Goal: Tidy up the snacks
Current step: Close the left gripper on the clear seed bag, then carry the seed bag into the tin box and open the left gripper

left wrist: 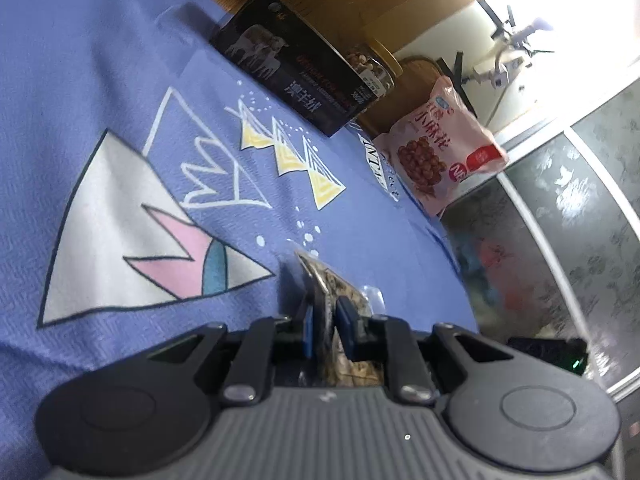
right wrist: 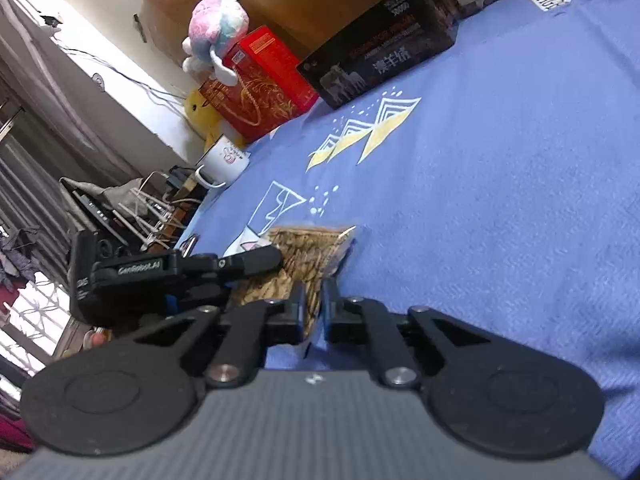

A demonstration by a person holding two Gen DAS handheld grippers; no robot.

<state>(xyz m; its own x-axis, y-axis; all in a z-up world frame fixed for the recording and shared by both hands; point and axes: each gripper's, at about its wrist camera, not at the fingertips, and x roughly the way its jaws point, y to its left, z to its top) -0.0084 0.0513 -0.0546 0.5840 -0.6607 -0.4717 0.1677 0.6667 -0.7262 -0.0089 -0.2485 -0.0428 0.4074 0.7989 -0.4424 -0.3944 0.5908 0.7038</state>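
A clear bag of brown seed snacks (right wrist: 308,252) lies on the blue printed tablecloth (right wrist: 500,168). My right gripper (right wrist: 314,308) is shut on its near edge. My left gripper (left wrist: 325,322) is shut on the same bag (left wrist: 340,292) from the other side; it shows in the right wrist view (right wrist: 256,262) at the left of the bag. A pink snack bag (left wrist: 436,152) stands at the table's far edge. A jar of nuts (left wrist: 370,68) stands behind a black box (left wrist: 288,64).
A red gift box (right wrist: 260,84), plush toys (right wrist: 218,28) and a white mug (right wrist: 224,160) sit at the table's far left end. The black box (right wrist: 384,48) lies along the back. The table edge drops to a dark patterned floor (left wrist: 560,220) on the right.
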